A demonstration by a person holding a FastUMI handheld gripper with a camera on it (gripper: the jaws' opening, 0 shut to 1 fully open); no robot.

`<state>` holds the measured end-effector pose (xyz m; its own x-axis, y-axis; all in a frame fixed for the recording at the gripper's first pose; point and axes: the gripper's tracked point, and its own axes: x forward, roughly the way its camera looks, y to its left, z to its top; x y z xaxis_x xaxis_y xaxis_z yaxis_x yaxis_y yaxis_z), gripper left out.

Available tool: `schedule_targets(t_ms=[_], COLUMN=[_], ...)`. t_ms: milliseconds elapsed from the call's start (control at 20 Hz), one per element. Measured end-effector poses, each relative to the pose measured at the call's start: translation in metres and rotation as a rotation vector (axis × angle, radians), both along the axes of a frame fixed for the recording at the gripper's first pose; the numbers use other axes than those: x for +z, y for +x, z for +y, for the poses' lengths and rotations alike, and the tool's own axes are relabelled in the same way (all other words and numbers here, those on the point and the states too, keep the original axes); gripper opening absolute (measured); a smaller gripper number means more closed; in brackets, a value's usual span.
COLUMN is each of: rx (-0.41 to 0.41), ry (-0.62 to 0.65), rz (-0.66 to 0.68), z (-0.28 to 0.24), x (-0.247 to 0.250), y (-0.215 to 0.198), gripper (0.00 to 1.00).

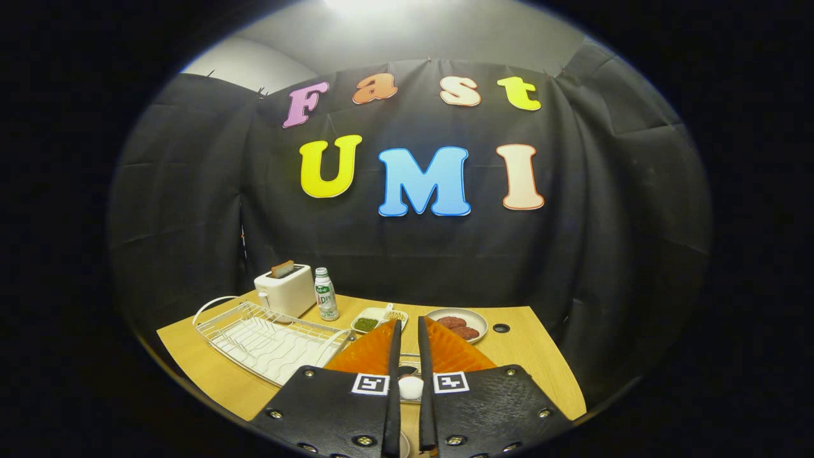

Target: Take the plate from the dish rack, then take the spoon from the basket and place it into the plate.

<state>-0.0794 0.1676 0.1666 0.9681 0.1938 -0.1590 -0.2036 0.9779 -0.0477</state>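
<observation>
An orange plate [372, 353] lies flat on the wooden table [534, 356], just beyond my fingers [394, 356] and partly hidden by them. My gripper [409, 323] hangs over it with the jaws nearly together. A white rounded piece, seemingly the spoon [411, 387], fills the narrow gap and touches both fingers. Behind it, thin wires of what looks like the basket [410, 360] show in the gap. The white wire dish rack [267, 340] stands left of the plate with no dishes in it.
A white toaster [285, 291] with toast and a small bottle [325, 294] stand behind the rack. A divided dish of green bits [375, 318] and a bowl of brown patties [459, 323] sit beyond the plate. The table's right edge is near.
</observation>
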Motion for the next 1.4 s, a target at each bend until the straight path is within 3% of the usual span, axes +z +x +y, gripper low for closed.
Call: schedule_targets(t_ms=[600, 1400], rx=[0.023, 0.203], ry=[-0.060, -0.114], rz=[0.184, 0.393], z=[0.012, 0.091], x=[-0.047, -0.136], y=[-0.048, -0.044], gripper=[0.11, 0.11])
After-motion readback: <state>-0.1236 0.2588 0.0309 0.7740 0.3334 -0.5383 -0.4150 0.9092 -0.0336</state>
